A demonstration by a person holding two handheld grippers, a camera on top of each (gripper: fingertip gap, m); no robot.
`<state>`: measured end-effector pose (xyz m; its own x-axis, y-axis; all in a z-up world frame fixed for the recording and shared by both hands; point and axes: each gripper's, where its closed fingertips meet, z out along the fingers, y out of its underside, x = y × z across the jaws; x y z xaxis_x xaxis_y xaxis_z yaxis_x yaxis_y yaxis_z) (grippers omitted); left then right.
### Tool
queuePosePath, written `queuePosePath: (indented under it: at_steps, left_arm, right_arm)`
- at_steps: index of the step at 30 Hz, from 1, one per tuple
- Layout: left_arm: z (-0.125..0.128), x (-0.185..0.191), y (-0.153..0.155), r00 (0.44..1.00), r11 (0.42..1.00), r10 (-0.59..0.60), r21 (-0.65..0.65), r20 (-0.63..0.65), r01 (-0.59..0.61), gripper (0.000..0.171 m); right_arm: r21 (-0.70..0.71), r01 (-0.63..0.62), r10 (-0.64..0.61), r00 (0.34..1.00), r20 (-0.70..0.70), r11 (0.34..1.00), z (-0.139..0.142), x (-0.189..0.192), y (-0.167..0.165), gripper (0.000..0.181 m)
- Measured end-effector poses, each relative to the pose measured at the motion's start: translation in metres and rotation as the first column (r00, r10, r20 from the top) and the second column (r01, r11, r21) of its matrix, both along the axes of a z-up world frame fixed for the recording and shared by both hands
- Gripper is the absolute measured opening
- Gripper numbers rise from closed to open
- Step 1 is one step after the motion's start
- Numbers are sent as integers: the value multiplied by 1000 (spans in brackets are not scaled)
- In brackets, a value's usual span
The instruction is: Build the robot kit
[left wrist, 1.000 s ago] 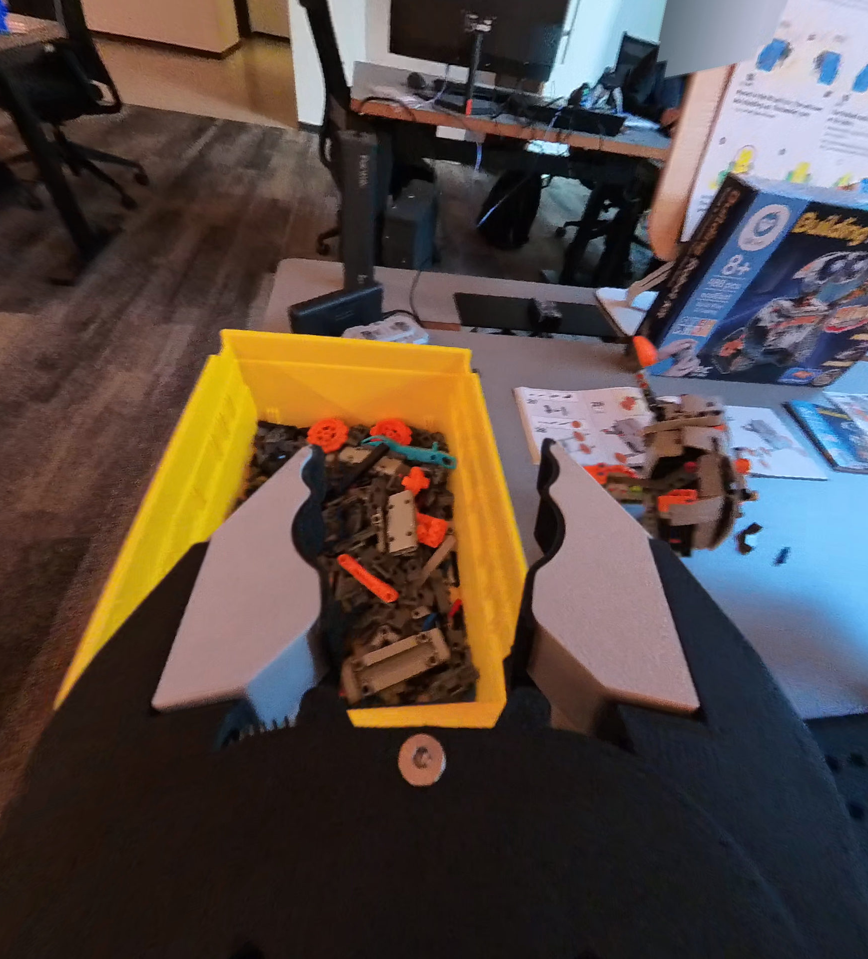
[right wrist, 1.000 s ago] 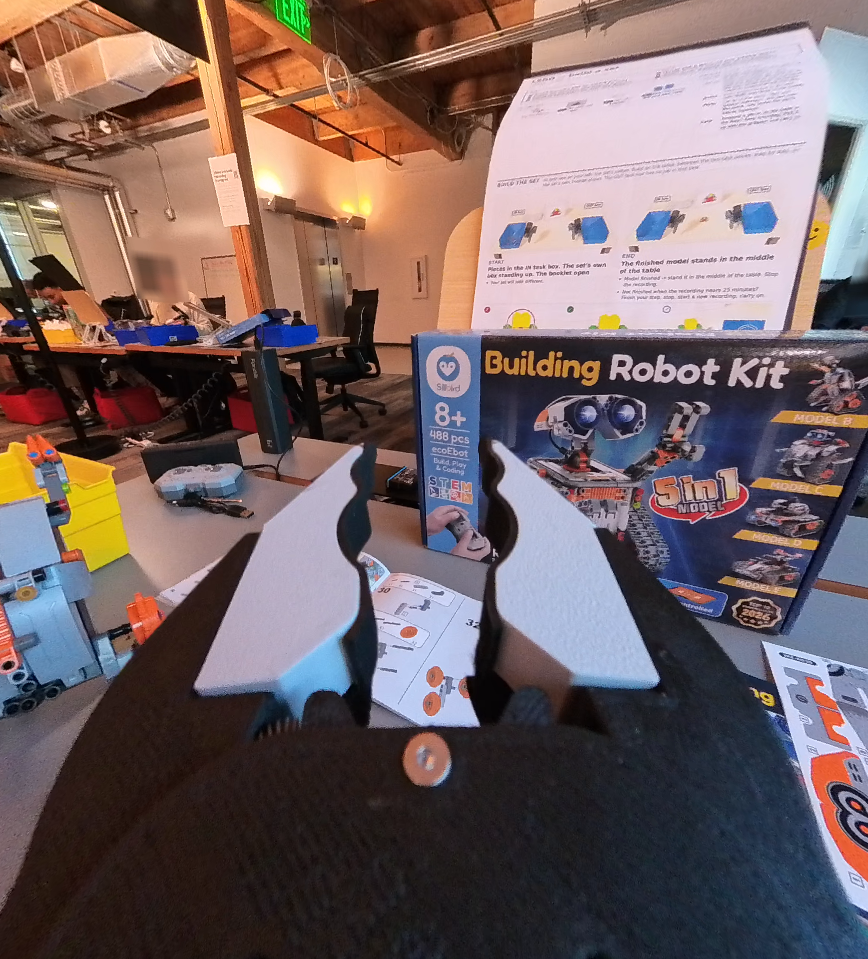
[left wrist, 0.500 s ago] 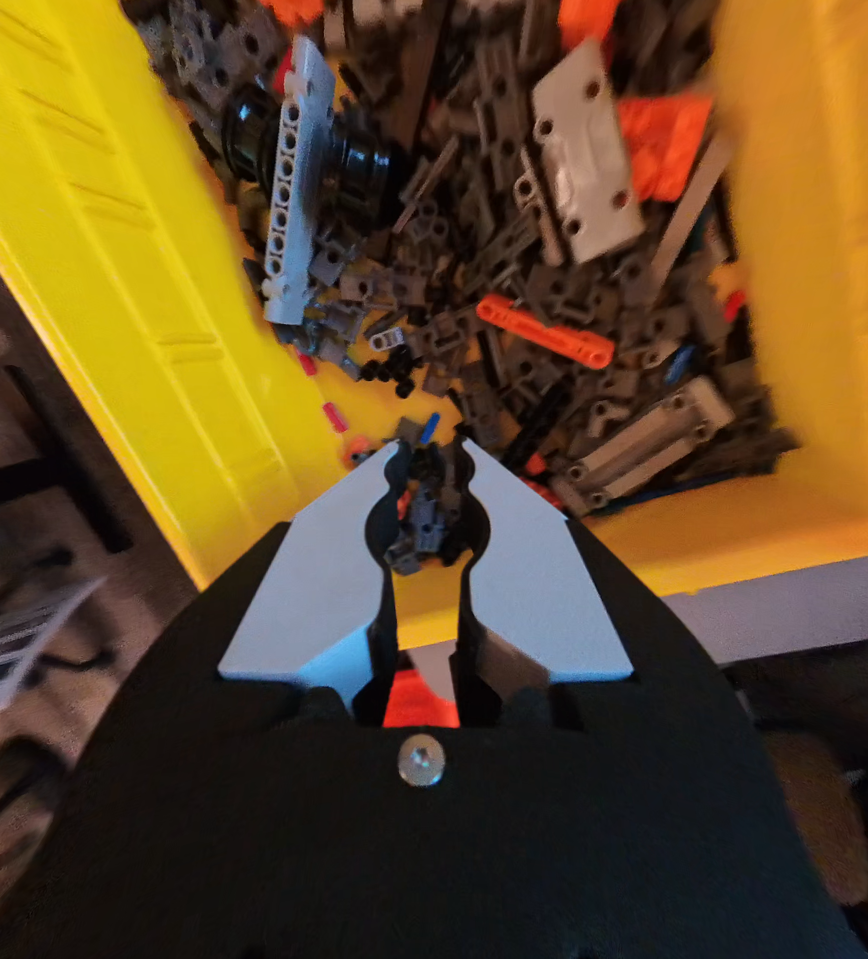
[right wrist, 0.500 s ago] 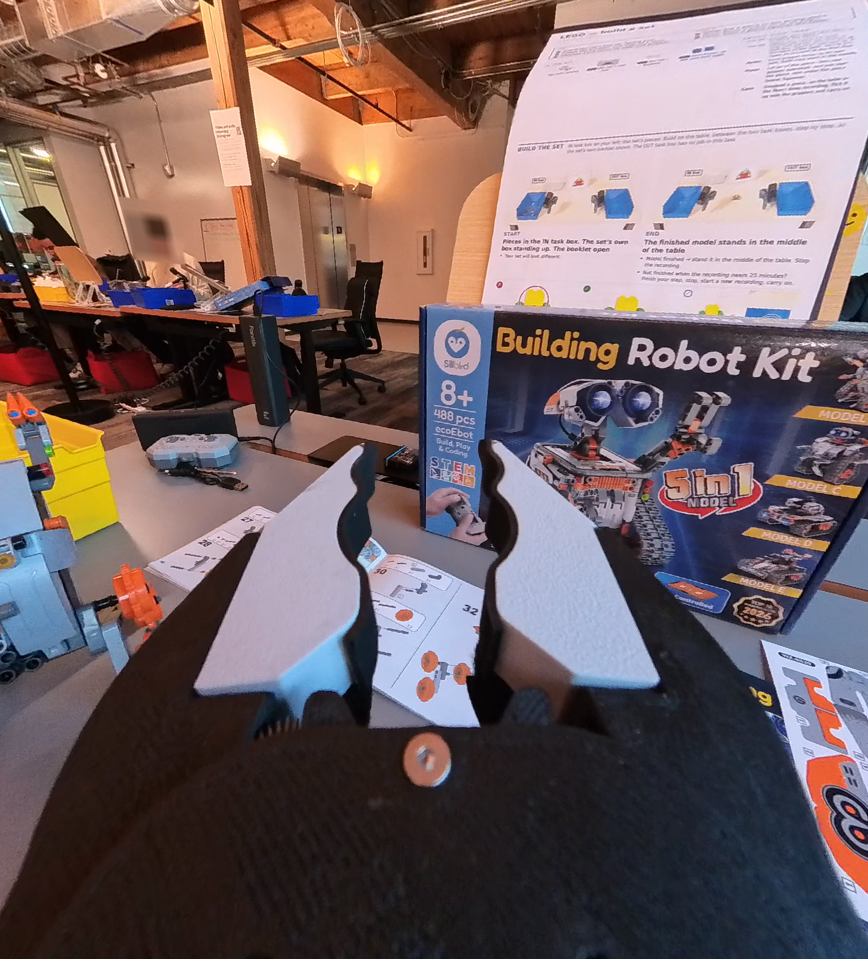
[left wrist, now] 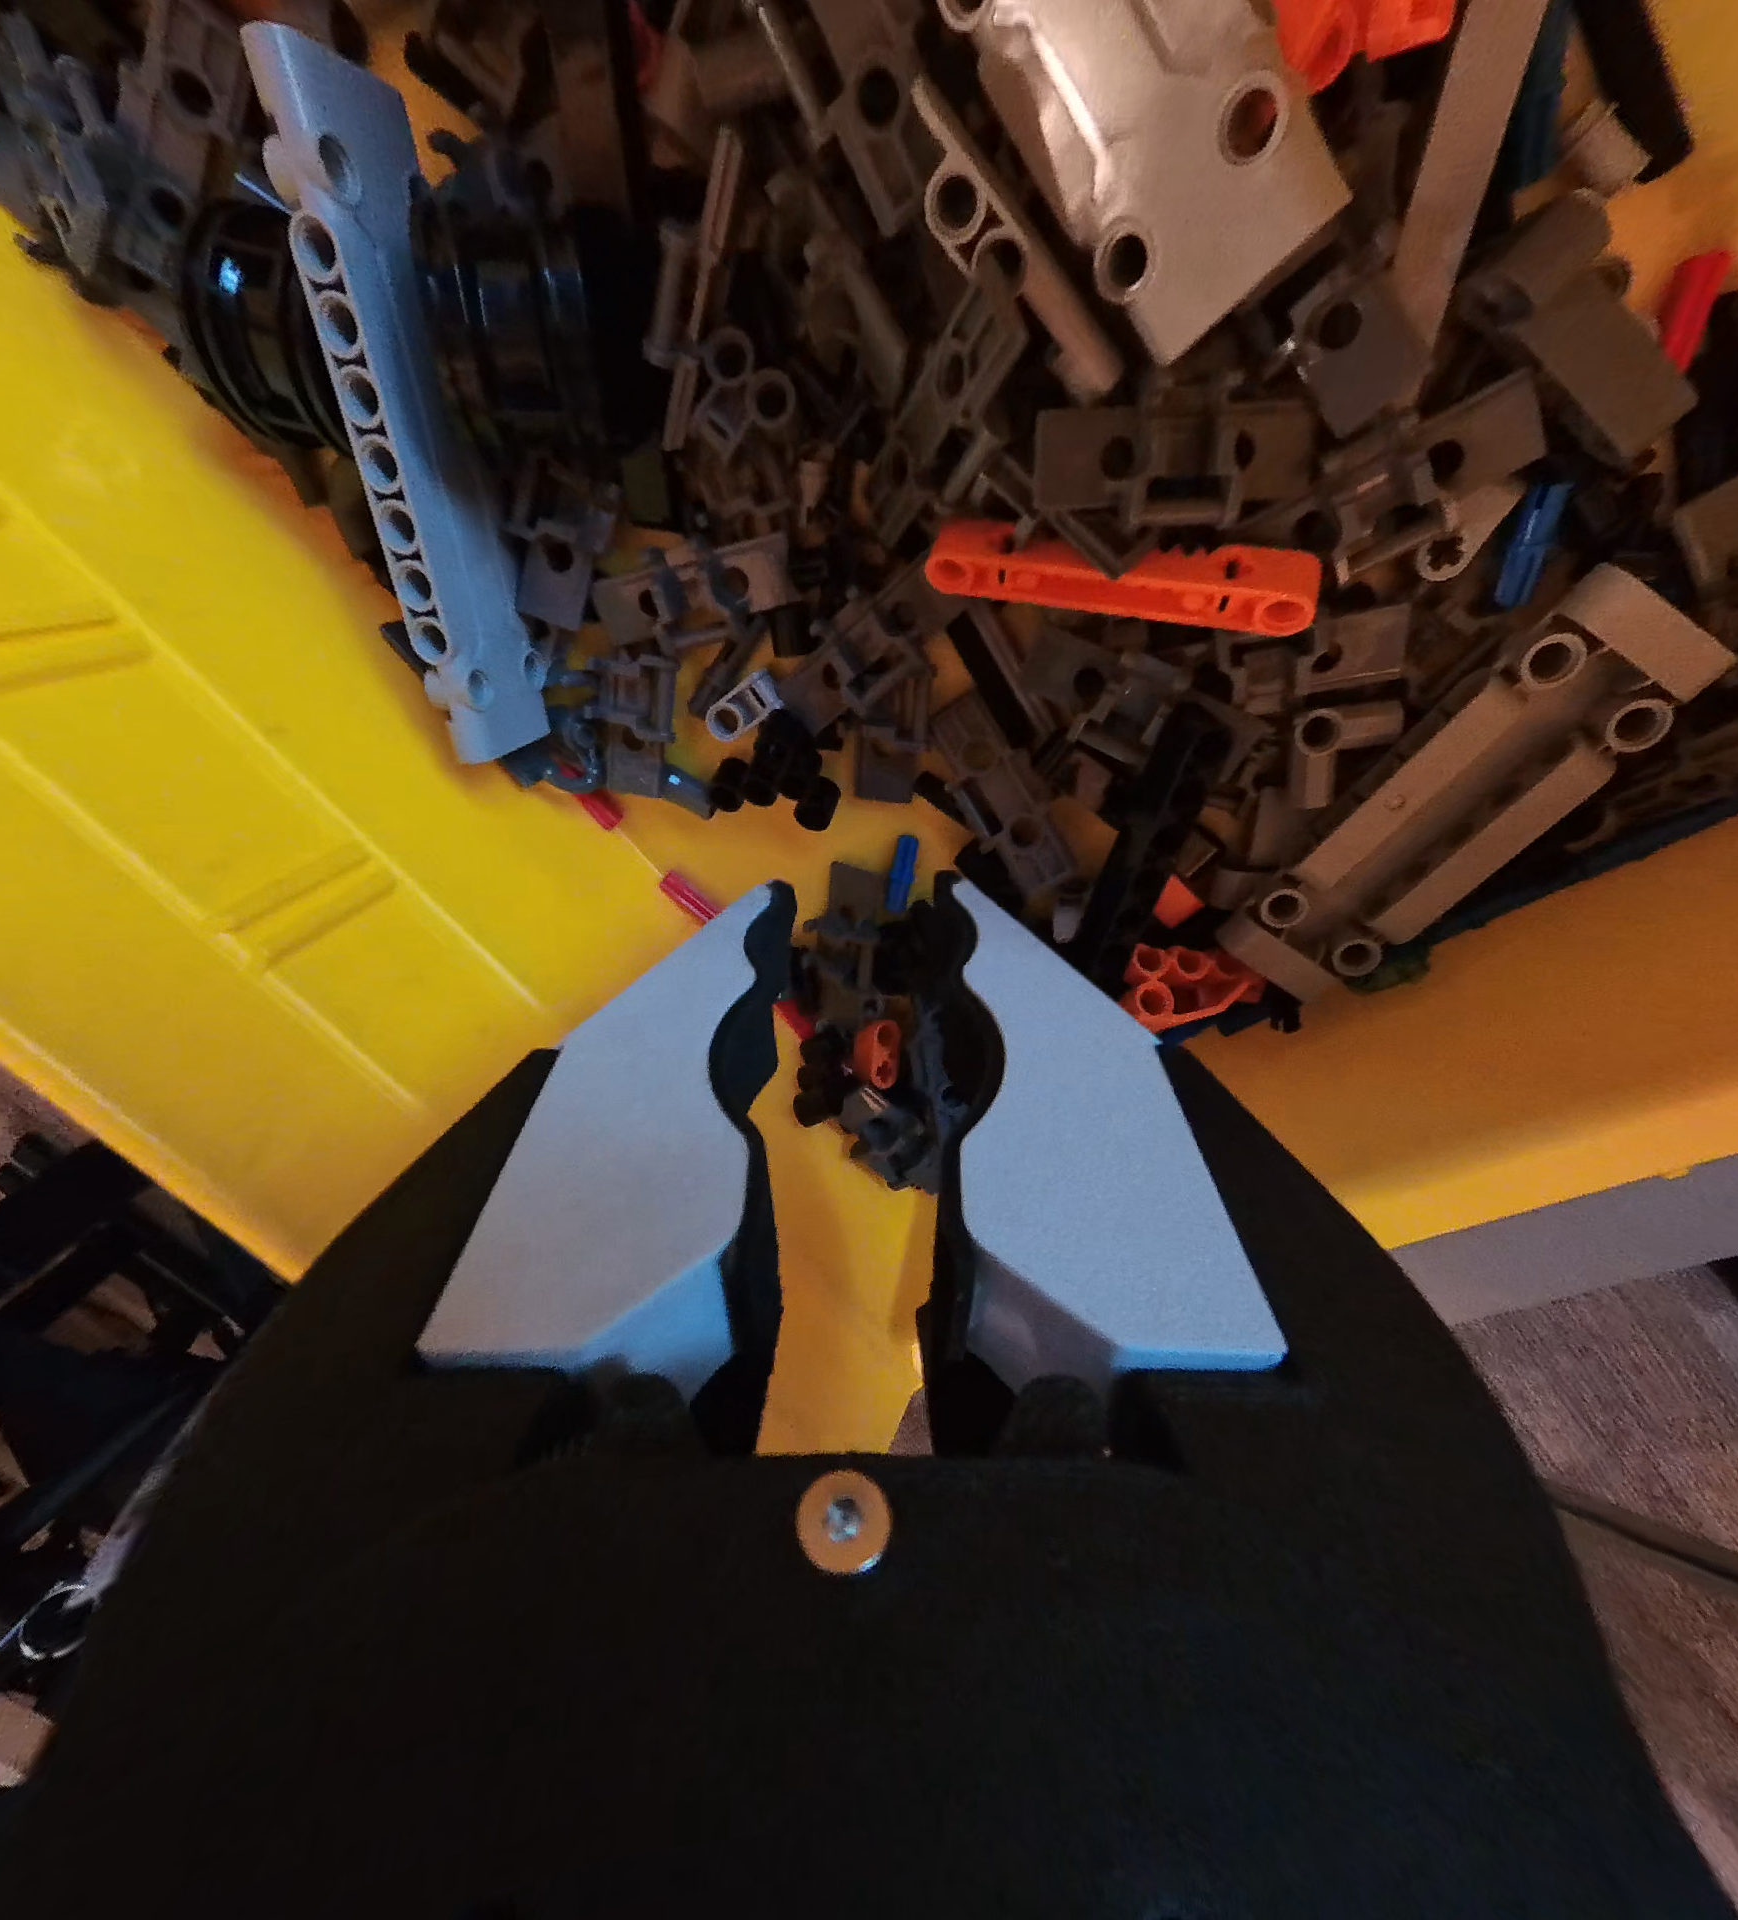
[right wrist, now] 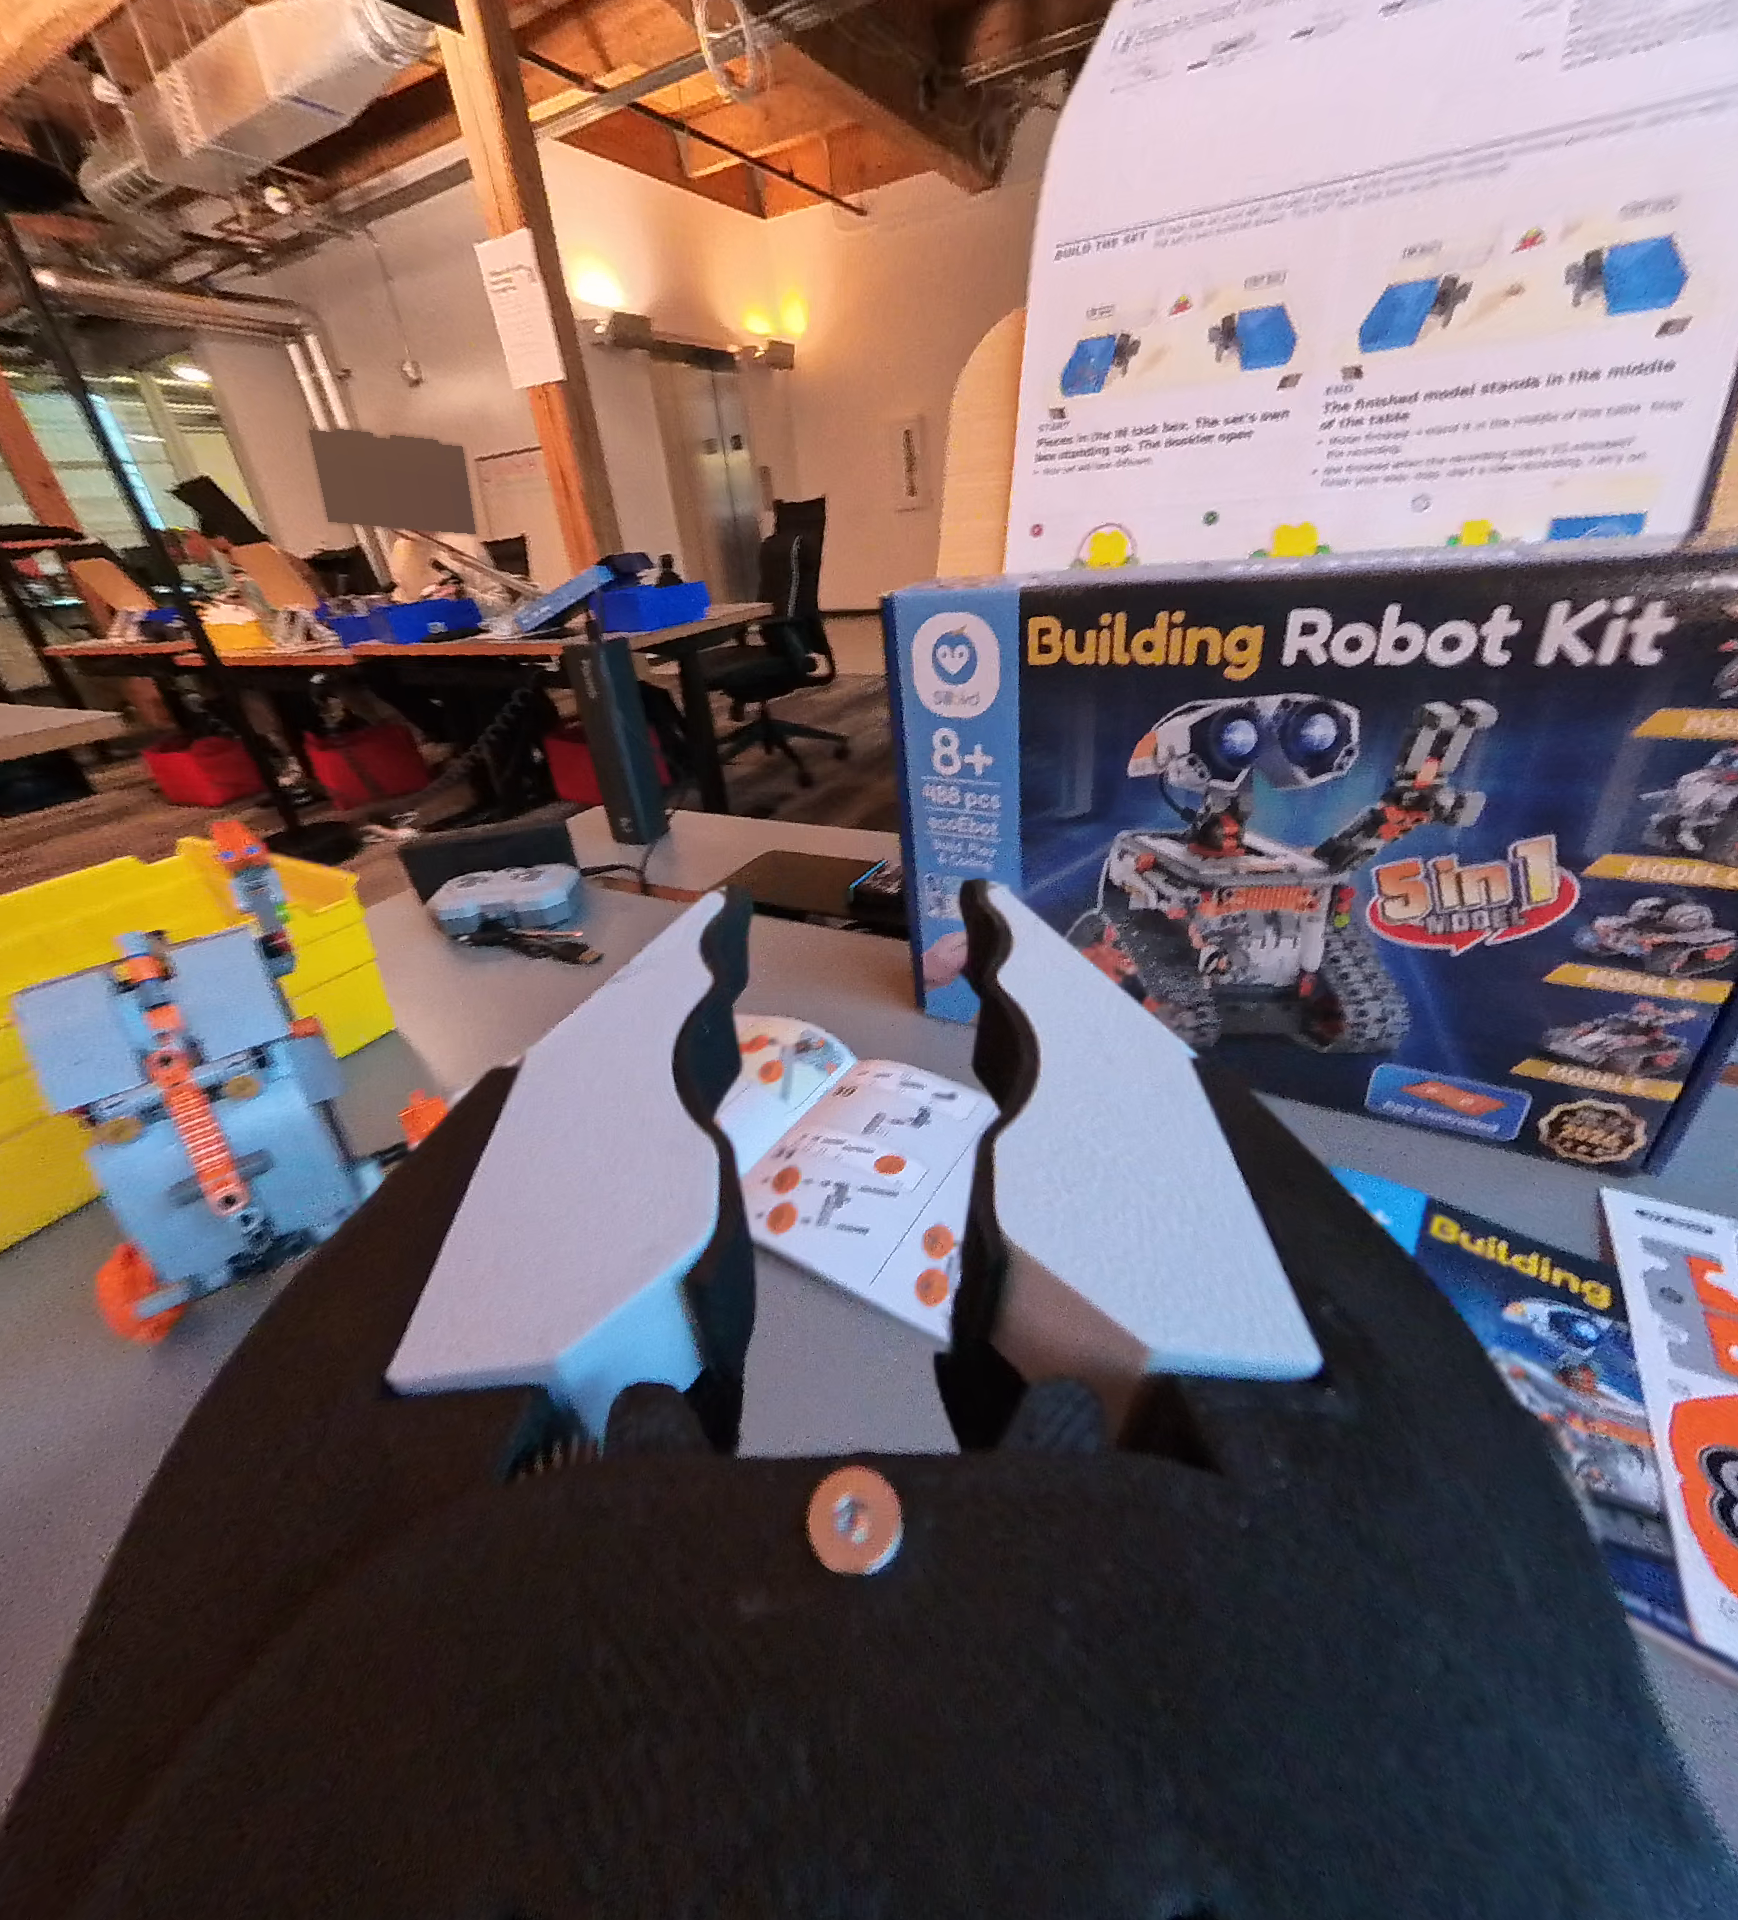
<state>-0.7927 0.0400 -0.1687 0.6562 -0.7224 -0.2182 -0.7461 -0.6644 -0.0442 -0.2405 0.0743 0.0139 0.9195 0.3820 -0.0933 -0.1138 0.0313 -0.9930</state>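
My left gripper (left wrist: 860, 904) hangs inside the yellow bin (left wrist: 148, 790), jaws parted around a cluster of small pieces (left wrist: 870, 1049), none gripped. My right gripper (right wrist: 849, 914) hovers over the worktop (right wrist: 44, 1455), jaws parted, empty, above the booklet (right wrist: 844, 1153).

A: Bin (left wrist: 169, 727): bright yellow. Parts inside mostly dk grey & black.
B: Exceptions – orange beam (left wrist: 1119, 577), lt grey holed beam (left wrist: 397, 416), black wheel (left wrist: 506, 301), pale grey plates, bits of red & blue.
A: Left gripper (left wrist: 860, 909): grey fingers, black pads, black body.
B: Right gripper (right wrist: 849, 914): same grey/black.
A: Half-built model (right wrist: 190, 1091): lt grey w/ orange accents.
B: Kit box (right wrist: 1364, 852): dk blue, lt blue side panel, yellow & white lettering.
A: Booklet (right wrist: 854, 1153): white w/ orange dots. Table (right wrist: 34, 1455): plain grey.
B: Poster (right wrist: 1364, 312): white, blue pics.
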Motion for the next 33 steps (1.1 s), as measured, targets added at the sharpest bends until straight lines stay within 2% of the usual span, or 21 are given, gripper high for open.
queuePosePath:
  at_steps: [3, 5, 8, 10, 12, 14, 18, 20, 23, 25, 28, 30, 33]
  left_arm:
    - [10, 1, 3, 1000, 999, -23, 44, -4, 23, 23]
    - [17, 6, 4, 999, 998, -11, 58, 35, 9, 23]
    - [28, 15, 7, 996, 996, -6, 93, 92, -3, 23]
    - [32, 19, 10, 994, 995, -3, 100, 110, -8, 24]
    - [34, 21, 13, 993, 995, -7, 103, 119, -6, 23]
    - [33, 22, 17, 990, 995, 1, 94, 142, -15, 24]
    - [30, 17, 19, 986, 998, 24, 51, 167, -32, 26]
    - [28, 12, 22, 986, 998, 23, 59, 165, -33, 24]
    - [24, 12, 24, 983, 998, 14, 58, 183, -25, 21]
    - [20, 9, 20, 988, 999, -10, 47, 151, 3, 21]
    - [14, 10, 13, 990, 998, -58, 27, 126, 55, 18]
    - [9, 14, 10, 988, 998, -69, 8, 141, 68, 17]
    - [1, 6, 6, 991, 994, -104, -25, 80, 107, 13]
  right_arm:
    - [-61, -58, 61, 998, 35, 996, -11, 9, -15, 42]
    - [-124, -51, 72, 982, 172, 991, -31, 27, -21, 42]
    - [-136, 98, -34, 912, 410, 986, -55, 80, -19, 42]
    - [-81, 207, -142, 860, 490, 975, -61, 112, -14, 41]
    - [-7, 266, -220, 813, 538, 964, -65, 129, -8, 41]
    - [2, 253, -201, 762, 615, 967, -77, 127, -2, 40]
    - [26, 224, -161, 611, 775, 974, -95, 116, 3, 40]
    - [7, 211, -132, 584, 801, 977, -103, 110, 3, 40]
    - [4, 200, -132, 629, 766, 980, -97, 106, 1, 39]
    - [29, 200, -162, 688, 707, 979, -85, 107, -1, 33]
    - [26, 201, -178, 790, 587, 979, -72, 112, -1, 31]
    - [-18, 204, -166, 840, 517, 979, -73, 117, 1, 32]
    - [-49, 200, -158, 884, 440, 979, -74, 122, 1, 31]
